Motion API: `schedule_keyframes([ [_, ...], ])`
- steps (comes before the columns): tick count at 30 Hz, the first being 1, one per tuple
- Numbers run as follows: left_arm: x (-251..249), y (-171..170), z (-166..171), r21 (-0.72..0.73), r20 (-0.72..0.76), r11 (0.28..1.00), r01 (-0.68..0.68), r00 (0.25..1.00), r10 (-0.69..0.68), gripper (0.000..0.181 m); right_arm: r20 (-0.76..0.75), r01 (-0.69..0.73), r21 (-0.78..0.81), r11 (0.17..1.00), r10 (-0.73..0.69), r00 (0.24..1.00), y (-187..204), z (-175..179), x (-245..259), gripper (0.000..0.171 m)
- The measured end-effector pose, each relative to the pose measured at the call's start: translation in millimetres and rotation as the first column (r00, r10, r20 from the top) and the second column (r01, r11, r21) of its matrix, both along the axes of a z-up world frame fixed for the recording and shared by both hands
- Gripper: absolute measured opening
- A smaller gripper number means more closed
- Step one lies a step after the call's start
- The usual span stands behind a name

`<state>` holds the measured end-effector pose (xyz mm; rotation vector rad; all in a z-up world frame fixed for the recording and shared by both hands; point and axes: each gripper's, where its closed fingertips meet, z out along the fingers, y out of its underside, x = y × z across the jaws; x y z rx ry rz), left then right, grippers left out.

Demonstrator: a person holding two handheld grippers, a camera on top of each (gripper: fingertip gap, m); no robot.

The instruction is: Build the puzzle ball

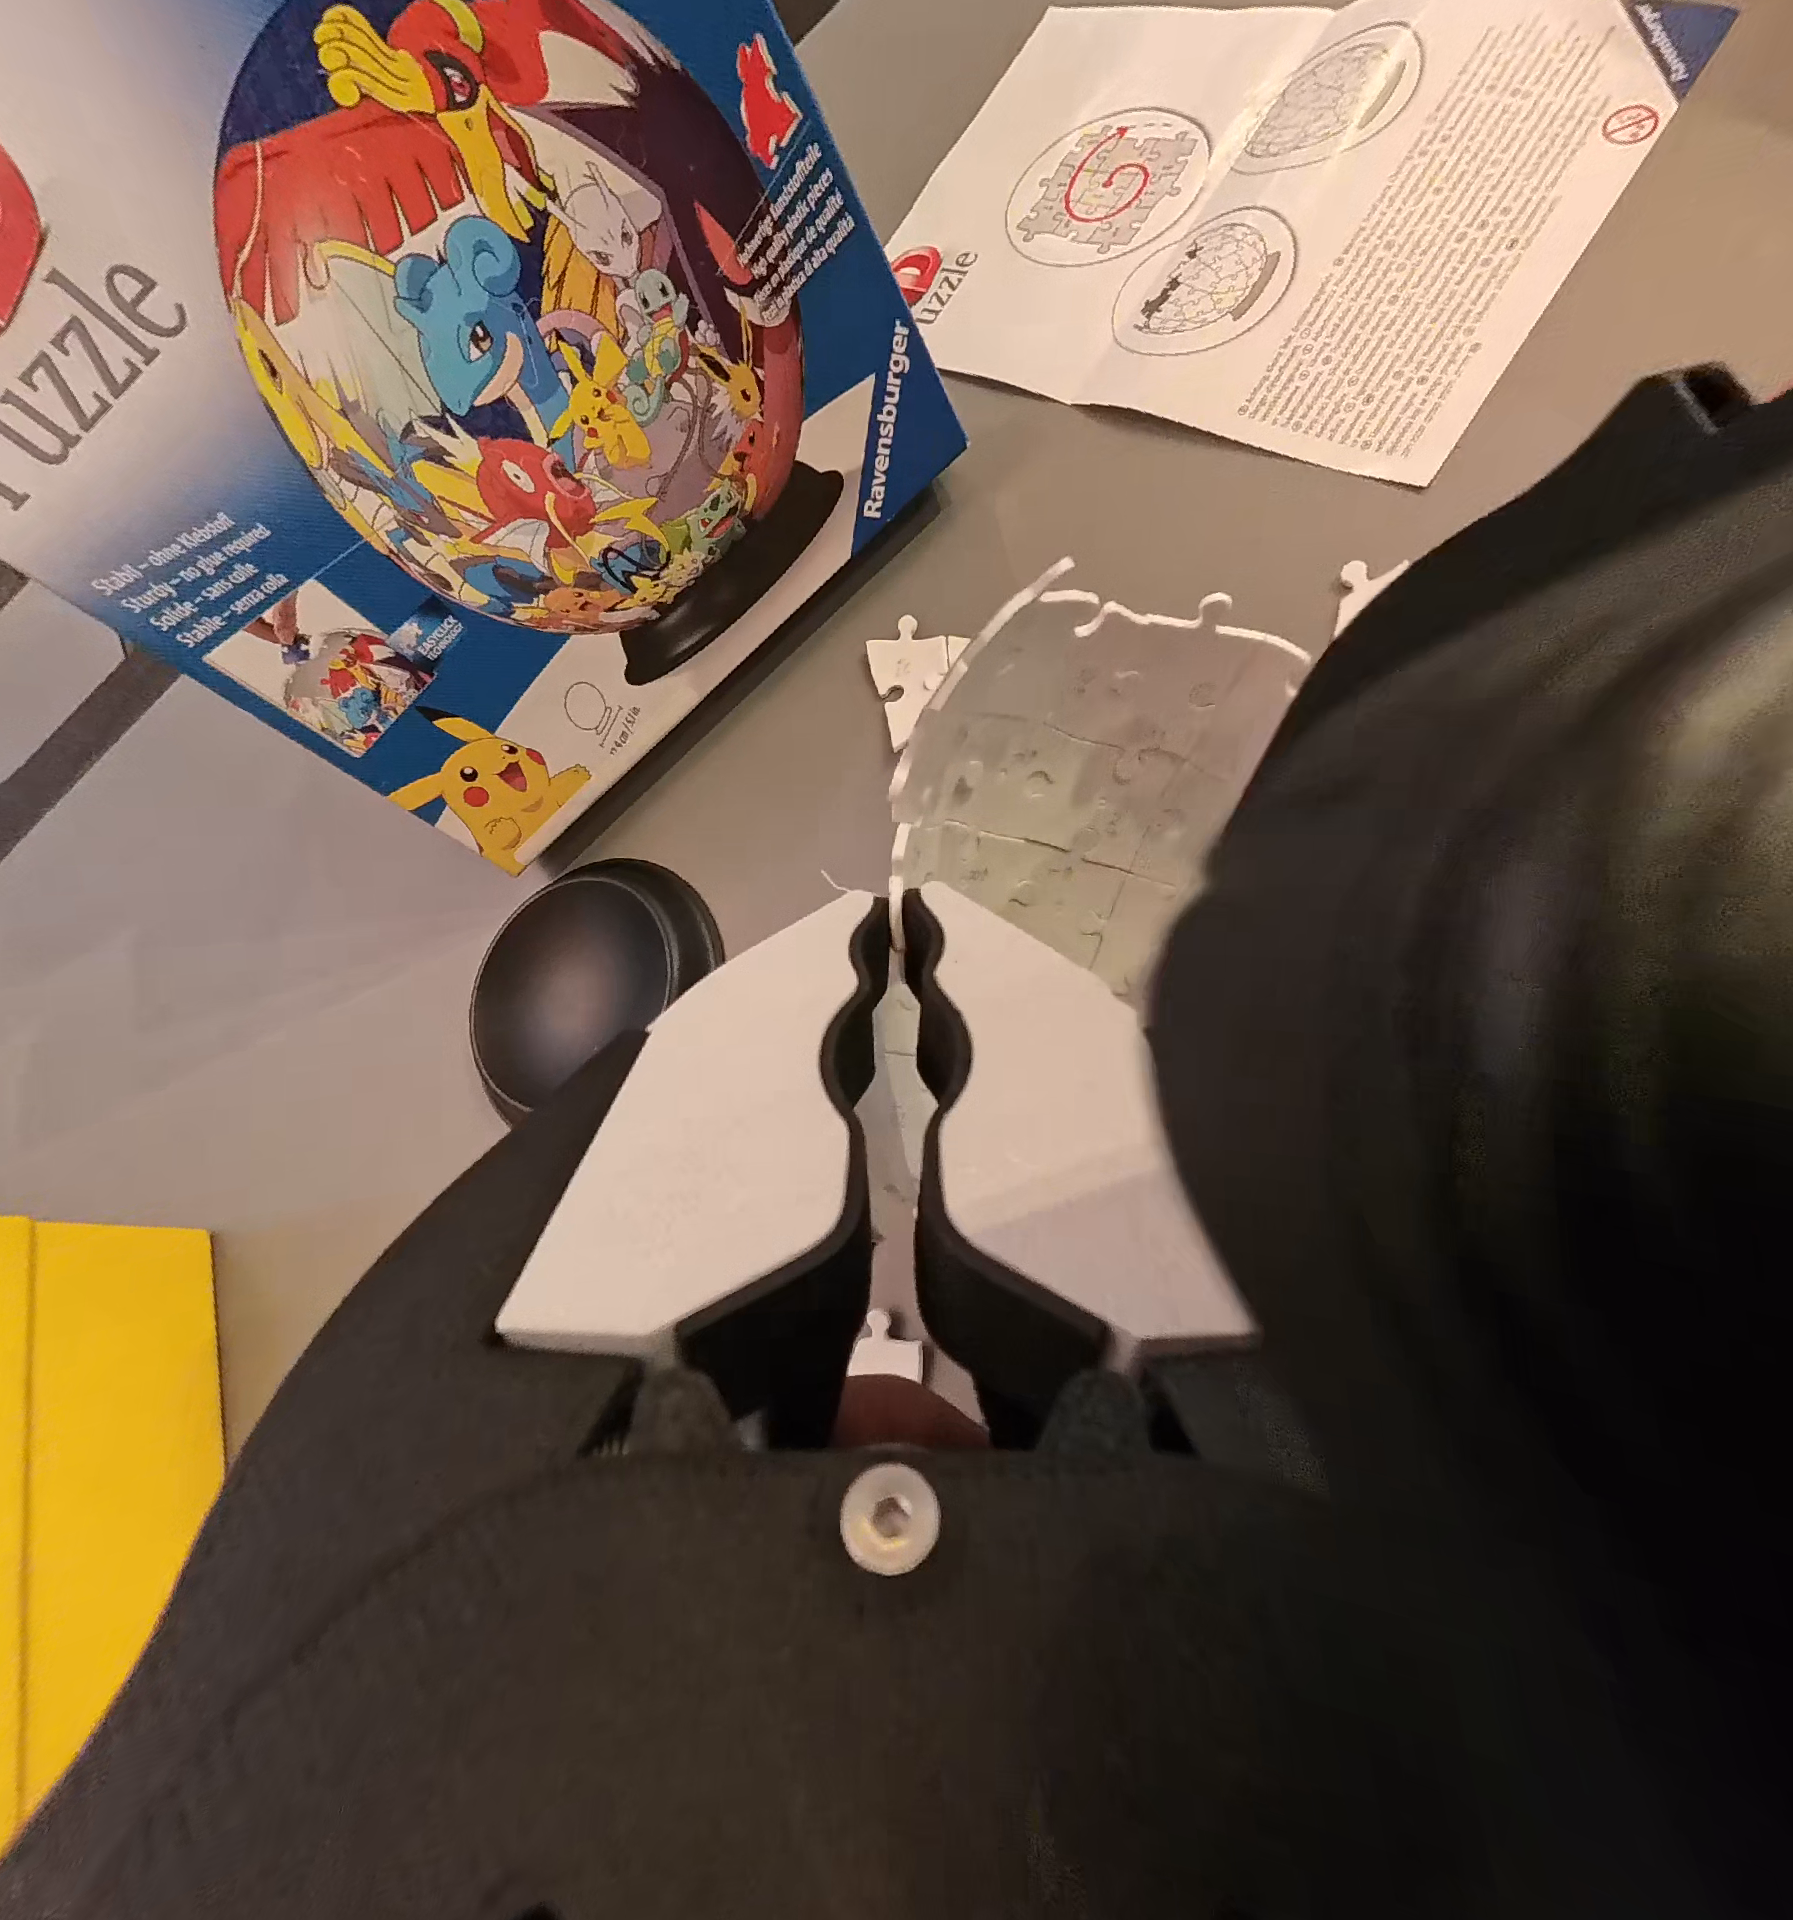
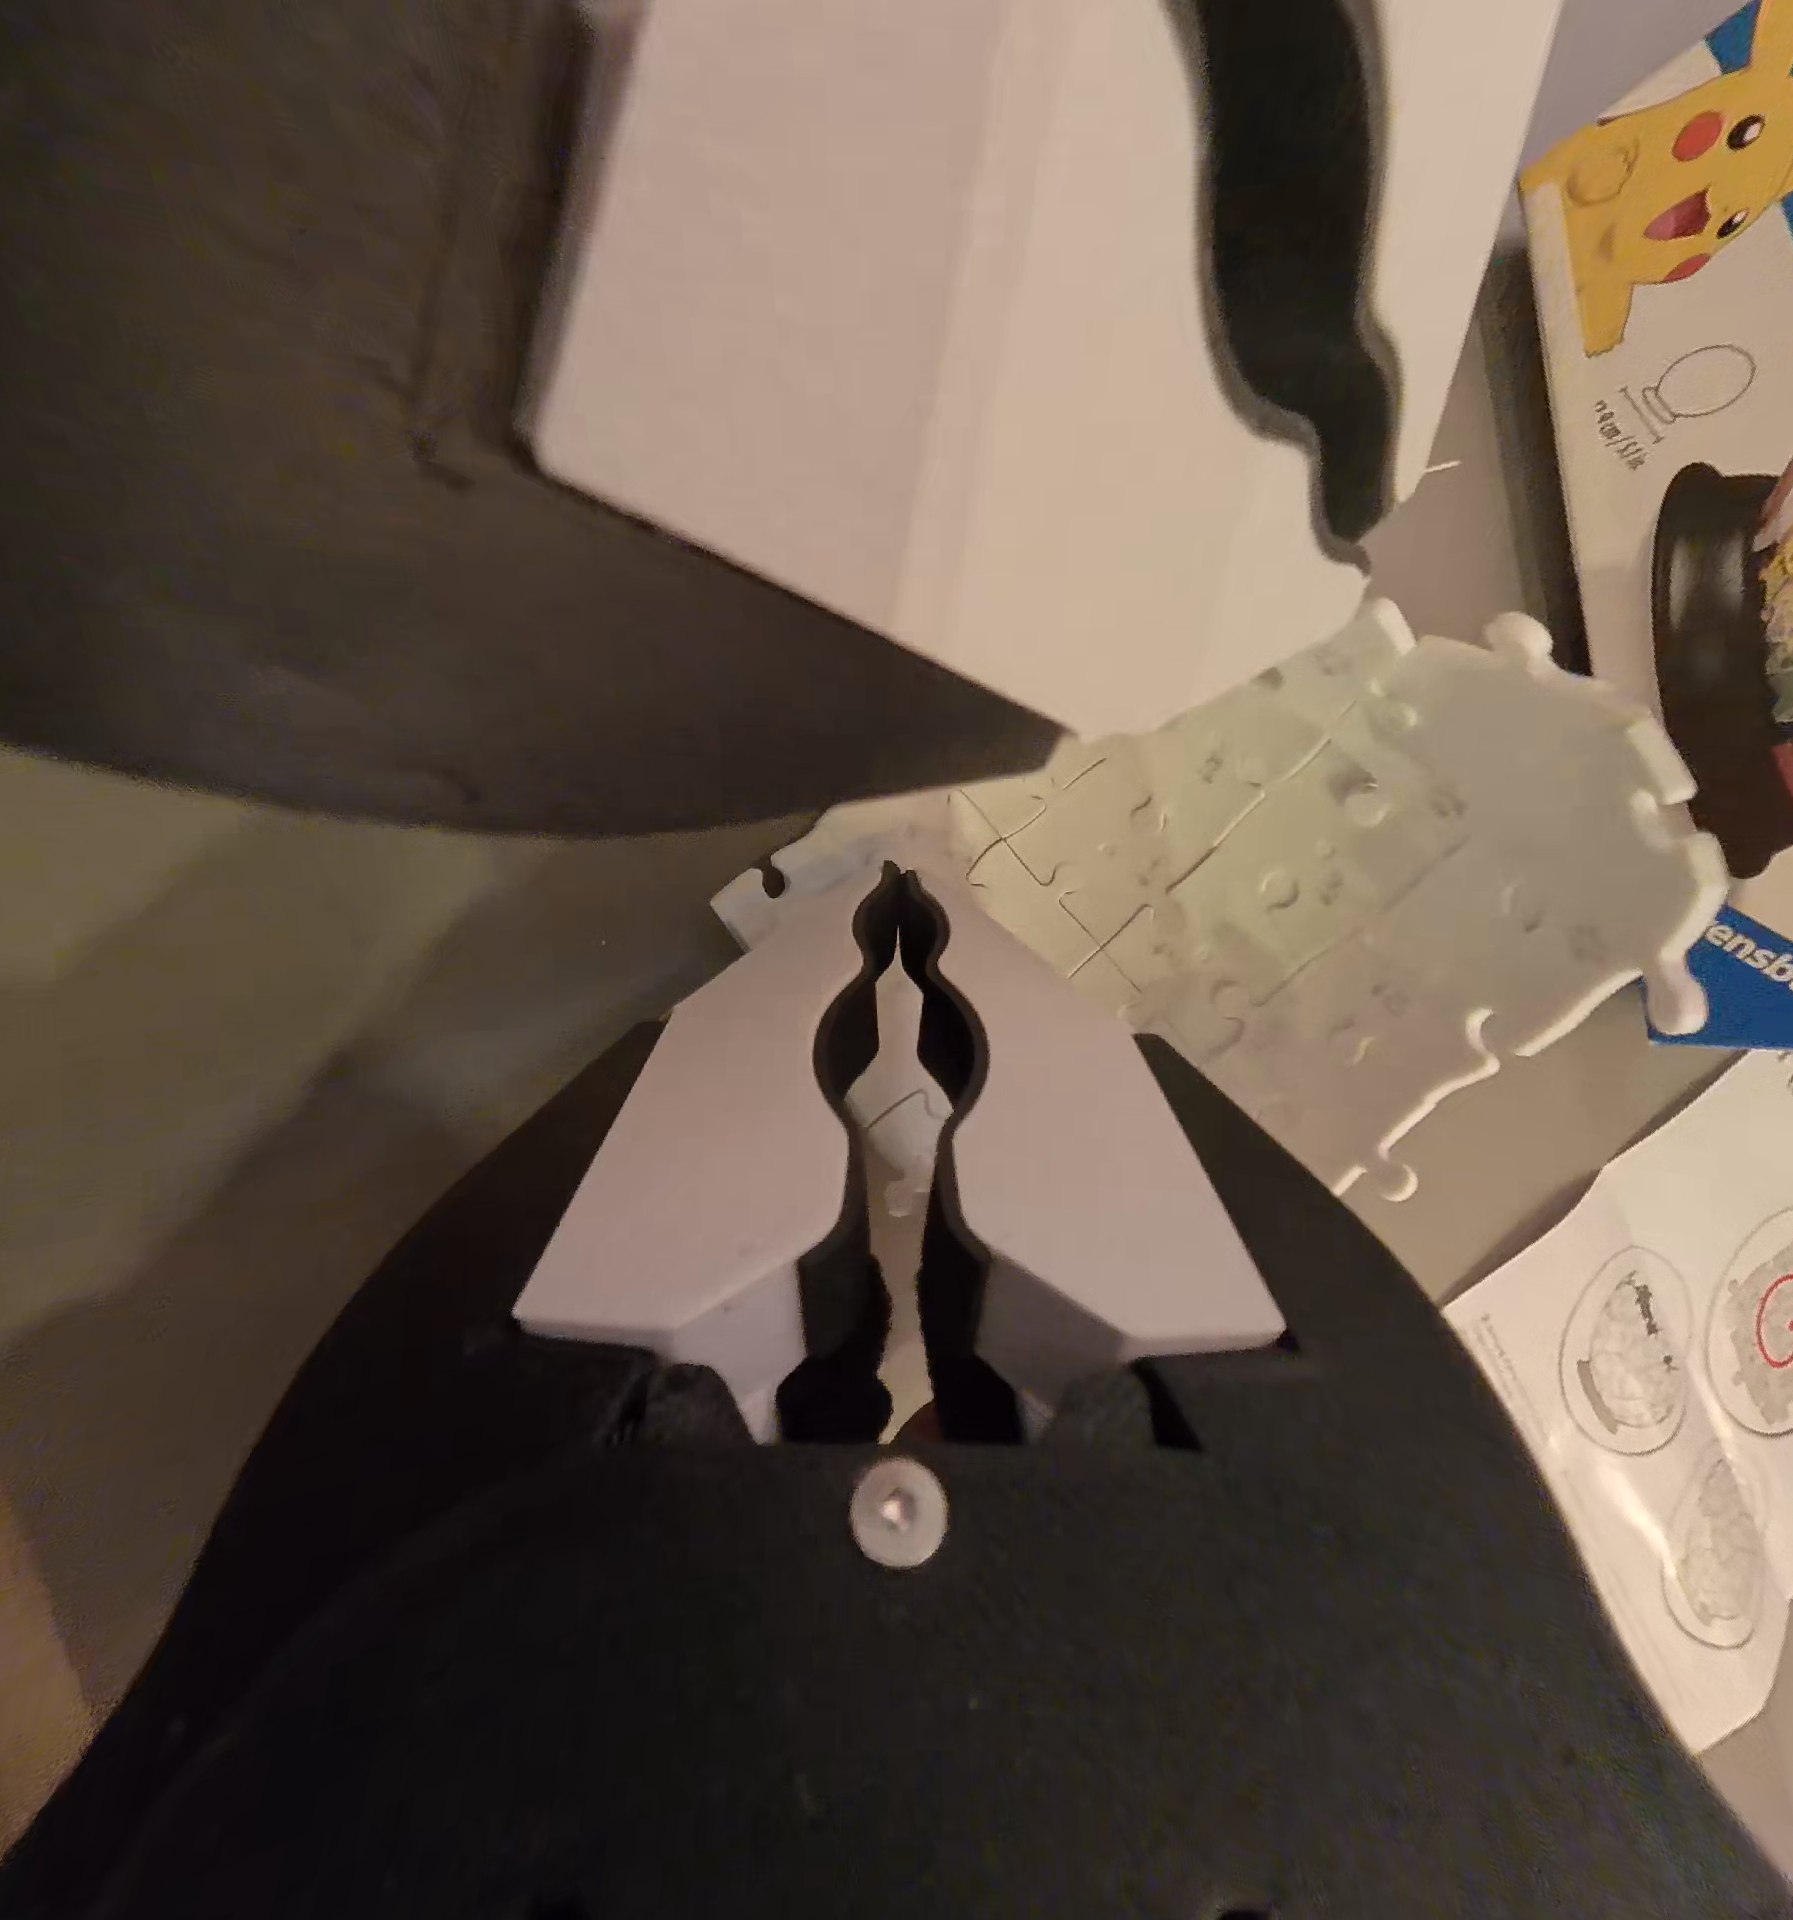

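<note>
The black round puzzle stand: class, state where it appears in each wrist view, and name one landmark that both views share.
Left wrist view: the black round puzzle stand lies left of centre, on the grey table, just below the colourful puzzle box.
Right wrist view: not in it; only a printed stand on the box.
Shared landmark: the white folded instruction sheet.

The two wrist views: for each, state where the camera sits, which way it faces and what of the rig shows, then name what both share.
Left wrist view: on the left gripper, facing down at the grey table; its shut fingers pinch the curved puzzle section.
Right wrist view: on the right gripper, shut on the same section's other edge; the left gripper looms above.
Shared: puzzle section, puzzle box, instruction sheet.
</note>
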<state>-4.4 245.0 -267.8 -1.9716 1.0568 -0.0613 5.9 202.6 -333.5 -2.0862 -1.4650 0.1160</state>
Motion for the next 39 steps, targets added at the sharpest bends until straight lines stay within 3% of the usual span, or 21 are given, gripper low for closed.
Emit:
schedule_keyframes([
  [13,0.2,0.3,-0.1,-0.042,0.033,0.999,0.021,0.999,-0.020,0.002,0.067,-0.056,-0.041,0.998,0.058,0.996,-0.5,-1.5,-0.8,0.000],
  [26,-2.0,1.7,0.5,-0.044,0.044,0.999,0.024,0.999,-0.022,0.002,0.015,-0.067,-0.060,0.996,0.068,0.998,-2.6,1.2,-5.2,0.000],
  [39,-5.8,1.6,-0.1,-0.038,0.035,0.999,0.023,0.999,-0.022,0.002,0.135,-0.092,-0.059,0.994,0.100,0.986,-2.5,-2.1,-4.1,0.000],
])
